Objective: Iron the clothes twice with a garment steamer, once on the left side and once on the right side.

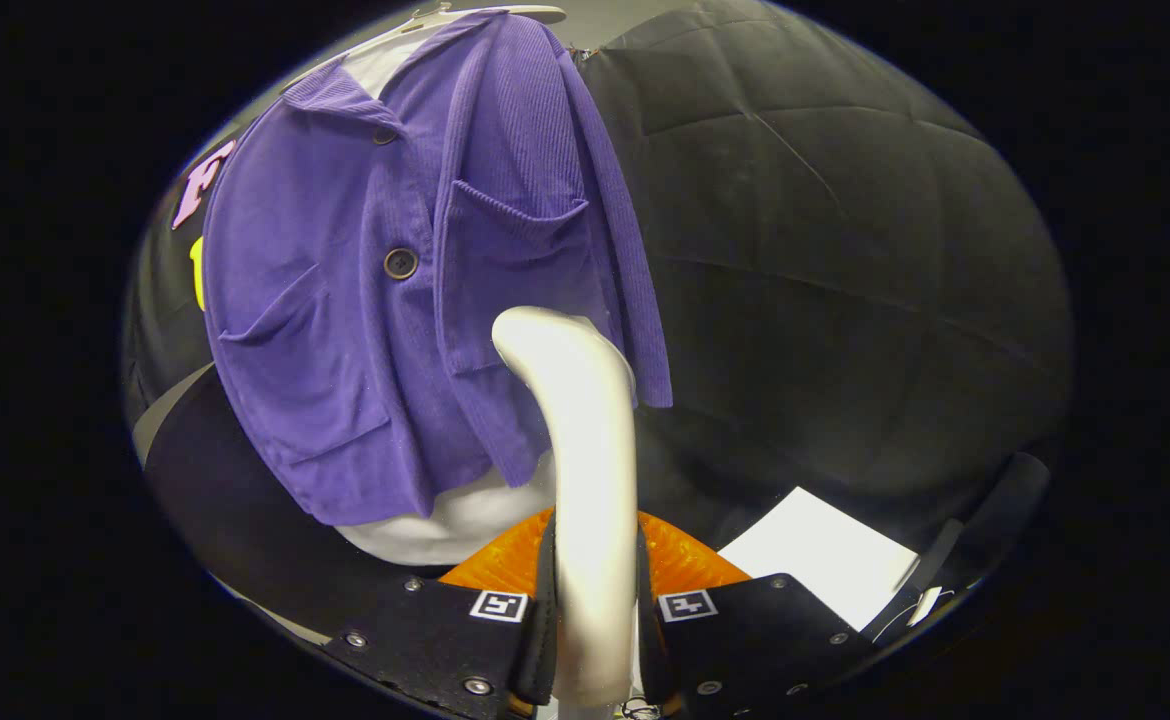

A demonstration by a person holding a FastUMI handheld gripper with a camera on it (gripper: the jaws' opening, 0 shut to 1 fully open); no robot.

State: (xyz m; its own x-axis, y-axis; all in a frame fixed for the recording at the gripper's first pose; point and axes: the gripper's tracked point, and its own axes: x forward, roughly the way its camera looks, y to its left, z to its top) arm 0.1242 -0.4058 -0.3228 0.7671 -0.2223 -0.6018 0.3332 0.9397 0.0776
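- We hold the gripper (595,620) with its fingers pinching the smooth, cream-white curved handle of the garment steamer (585,440), one finger pressed on each side.
- The steamer rises between the fingers and bends forward; its head meets the lower hem of the purple corduroy button-front jacket (395,300) on the jacket's right half, just below the chest pocket.
- The jacket hangs over a white garment (445,525) on a pale hanger (485,12), far and left of the fingers, against the black booth wall.
- We judge the steamer rigid, glossy and likely slippery, so a firm mid-handle grip suits it; the jacket looks soft and limp and should sway under light pressure.
- A white sheet of paper (820,565) lies to the right on the dark desk (235,520); an orange ribbed part (685,560) sits just ahead of the fingers.
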